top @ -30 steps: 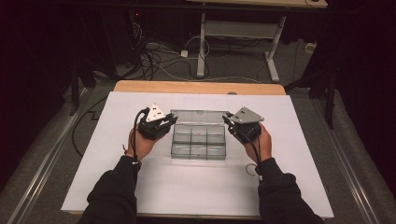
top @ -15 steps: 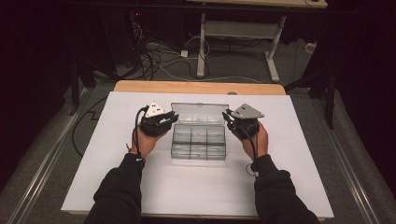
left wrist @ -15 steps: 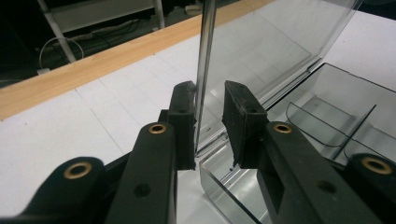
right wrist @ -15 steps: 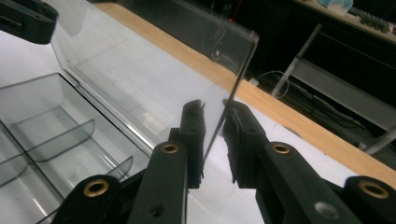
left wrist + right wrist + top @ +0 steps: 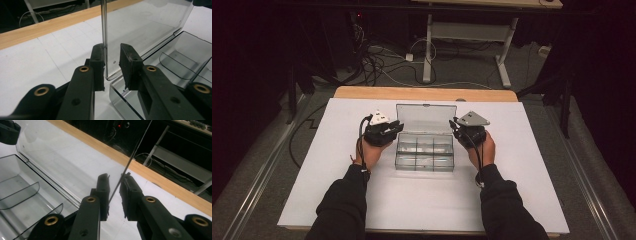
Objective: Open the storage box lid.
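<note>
A clear plastic box (image 5: 425,152) with divided compartments sits mid-worktop (image 5: 337,200) on the white sheet, its lid (image 5: 426,118) standing raised at the far side. The left gripper (image 5: 393,128) is at the lid's left edge; in the left gripper view its fingers (image 5: 98,62) straddle that edge, one touching the plastic, the other a little apart, so not clamped. The right gripper (image 5: 455,125) is at the lid's right edge, and its fingers (image 5: 103,187) likewise bracket the thin panel with a narrow gap either side. Judgement: the step in hand is handling the lid, opening or closing I cannot tell. The next move calls for both hands to swing the lid evenly, keeping the base from sliding.
</note>
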